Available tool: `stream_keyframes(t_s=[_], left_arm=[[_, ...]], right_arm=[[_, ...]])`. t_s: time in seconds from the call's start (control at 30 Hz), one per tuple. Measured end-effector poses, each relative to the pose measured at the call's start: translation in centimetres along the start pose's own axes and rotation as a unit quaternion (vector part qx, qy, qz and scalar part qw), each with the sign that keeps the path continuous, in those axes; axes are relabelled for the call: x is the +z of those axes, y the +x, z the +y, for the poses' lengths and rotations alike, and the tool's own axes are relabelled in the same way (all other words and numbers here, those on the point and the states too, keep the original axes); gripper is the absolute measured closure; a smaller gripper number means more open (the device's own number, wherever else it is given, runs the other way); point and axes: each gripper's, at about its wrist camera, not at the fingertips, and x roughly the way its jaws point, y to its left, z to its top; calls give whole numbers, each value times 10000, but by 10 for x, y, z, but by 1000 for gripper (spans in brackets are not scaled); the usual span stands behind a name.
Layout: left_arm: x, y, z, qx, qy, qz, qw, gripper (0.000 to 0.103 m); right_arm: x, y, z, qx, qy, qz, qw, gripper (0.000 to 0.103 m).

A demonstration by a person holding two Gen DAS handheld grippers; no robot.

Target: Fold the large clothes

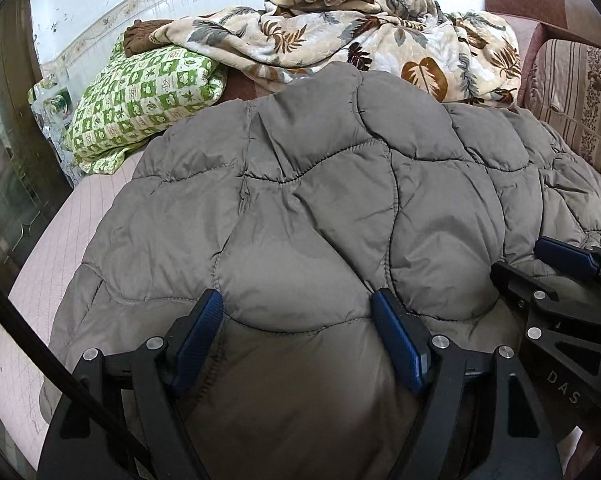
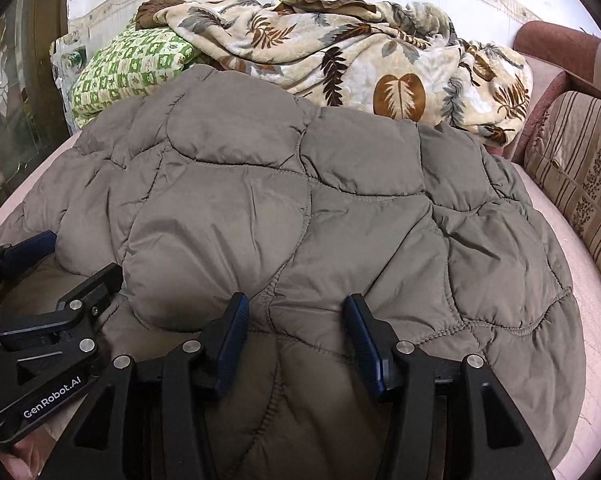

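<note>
Left wrist view: left tool (image 1: pixel 298 308) low over the near edge of the grey quilted jacket (image 1: pixel 324 184), jaws wide apart, a puffed fold bulging up between the blue pads (image 1: pixel 198 338), not clearly pinched. Right wrist view: right tool (image 2: pixel 296 312) just beside it, jaws parted, padded fabric lying between the fingers, no firm squeeze to see. Both tools side by side, each visible at the edge of the other view. Jacket spread flat over the pink bed sheet (image 2: pixel 580 292), covering most of it. Behind the jacket, a crumpled leaf-print blanket (image 2: pixel 380 64) and a green checked pillow (image 1: pixel 140 100). At right, a striped cushion (image 2: pixel 580 168).
</note>
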Motion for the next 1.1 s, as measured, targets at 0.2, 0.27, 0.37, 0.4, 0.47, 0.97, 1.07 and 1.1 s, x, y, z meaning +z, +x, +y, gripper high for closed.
stream_keyframes(t_s=[0.2,0.27,0.37,0.4,0.47,0.97,1.07,1.1], left_arm=[[0,0,0,-3,-3,14,10000,27],[0,0,0,-2,1,19,10000,27],[0,0,0,-5,-10,19,10000,27],[0,-1,-1,-8,-17,22,10000,27],[0,-1,-1,-12,-17,24,10000,27],[13,-30,25,-337,-424,-352,9979,28],[23,-24,52,-186,-727,-297,9967,28],[26,-19,60,-185,-852,-217,9960,28]], right_arm=[[-1,-1,0,-16,4,4,10000,48],[0,-2,1,-13,10,13,10000,48],[0,-2,1,-21,8,14,10000,48],[0,-2,1,-25,4,20,10000,48],[-1,-2,1,-12,18,18,10000,48],[26,-54,-10,303,564,-602,9961,46],[58,-50,-5,286,322,-570,9974,42],[69,-46,-2,298,266,-512,9979,42]])
